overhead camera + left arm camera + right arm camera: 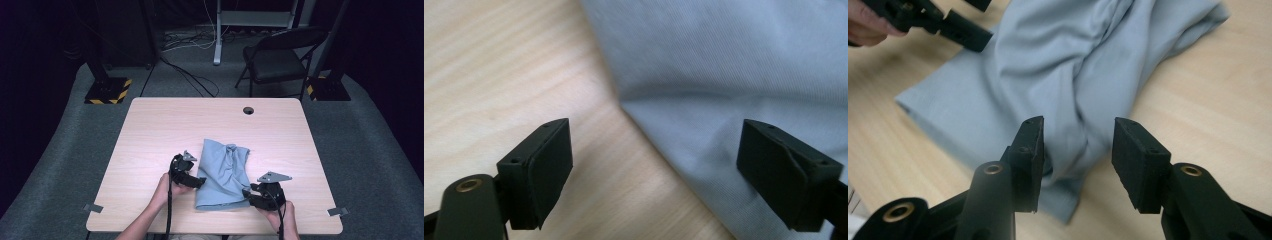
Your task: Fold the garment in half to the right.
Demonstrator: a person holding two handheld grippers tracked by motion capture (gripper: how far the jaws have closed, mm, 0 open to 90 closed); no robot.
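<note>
Cloth [223, 172] lies on the table [150, 130], long axis running away from the person, between the left gripper [199, 182] at its left edge and the right gripper [247, 194] at its near right corner, both open and empty.

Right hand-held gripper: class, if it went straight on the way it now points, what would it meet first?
Most likely the grey-blue folded cloth: the right hand-held gripper has open jaws aimed at its near corner, though depth is hard to judge.
</note>
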